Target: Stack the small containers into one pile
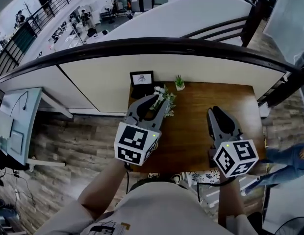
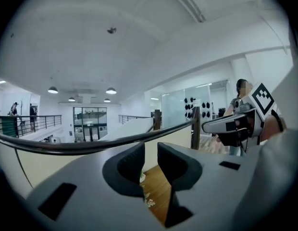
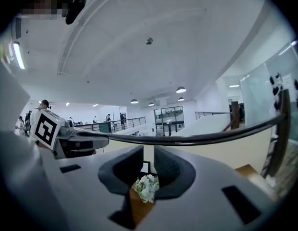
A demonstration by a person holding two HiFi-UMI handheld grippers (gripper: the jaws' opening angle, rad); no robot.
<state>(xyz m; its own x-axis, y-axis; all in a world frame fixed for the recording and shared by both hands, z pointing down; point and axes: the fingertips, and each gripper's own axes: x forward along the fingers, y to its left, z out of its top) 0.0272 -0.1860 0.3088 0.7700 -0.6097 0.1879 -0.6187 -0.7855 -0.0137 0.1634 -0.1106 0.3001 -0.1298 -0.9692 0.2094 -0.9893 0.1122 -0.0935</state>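
No small containers show in any view. Both grippers are held high over a wooden table (image 1: 211, 94), pointing nearly level at the curved railing. My left gripper (image 1: 162, 98) (image 2: 151, 150) has a narrow gap between its jaws and nothing in it. My right gripper (image 1: 216, 109) (image 3: 149, 154) also stands slightly apart and empty. Each gripper appears in the other's view: the right gripper's body (image 2: 235, 124) at the right edge, the left gripper's body (image 3: 77, 138) at the left edge.
On the table's far side stand a framed picture (image 1: 141, 78), a small potted plant (image 1: 179, 83) and a white flower bouquet (image 1: 167, 105) (image 3: 146, 186). A dark curved railing (image 1: 142, 45) and a low wall run behind the table. Wood-plank floor surrounds it.
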